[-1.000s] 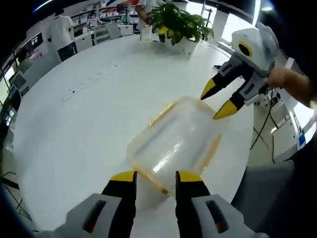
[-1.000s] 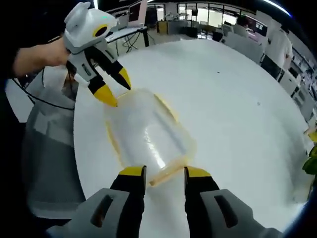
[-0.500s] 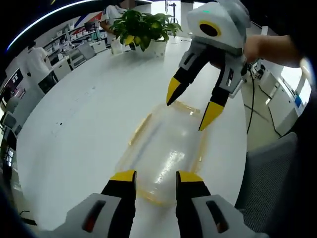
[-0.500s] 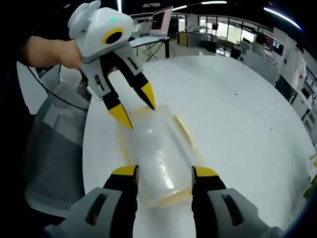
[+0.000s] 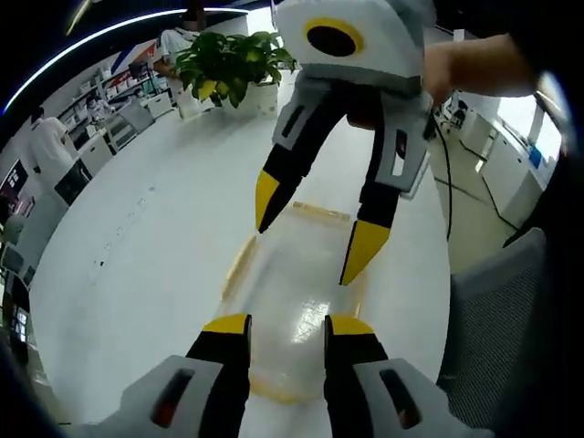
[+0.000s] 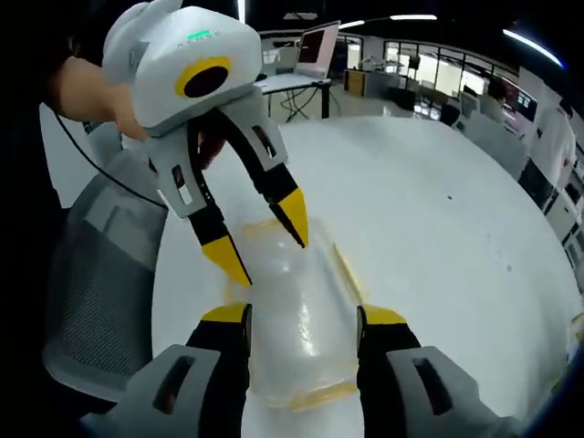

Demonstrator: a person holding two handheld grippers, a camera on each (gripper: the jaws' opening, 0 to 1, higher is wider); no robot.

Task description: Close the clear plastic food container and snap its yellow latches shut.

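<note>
Left gripper view: both spread-jawed grippers, left (image 5: pixel 283 327) and right (image 5: pixel 315 237), hover over the lidded clear plastic container (image 5: pixel 292 306), grasping nothing; pressing its yellow latches (image 5: pixel 239 265) down likely comes next.

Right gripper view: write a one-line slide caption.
Both open grippers, right and left, hover over the clear container on the white table.

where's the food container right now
The food container lies on the white table, between the left gripper and right gripper, near the table's edge.
</note>
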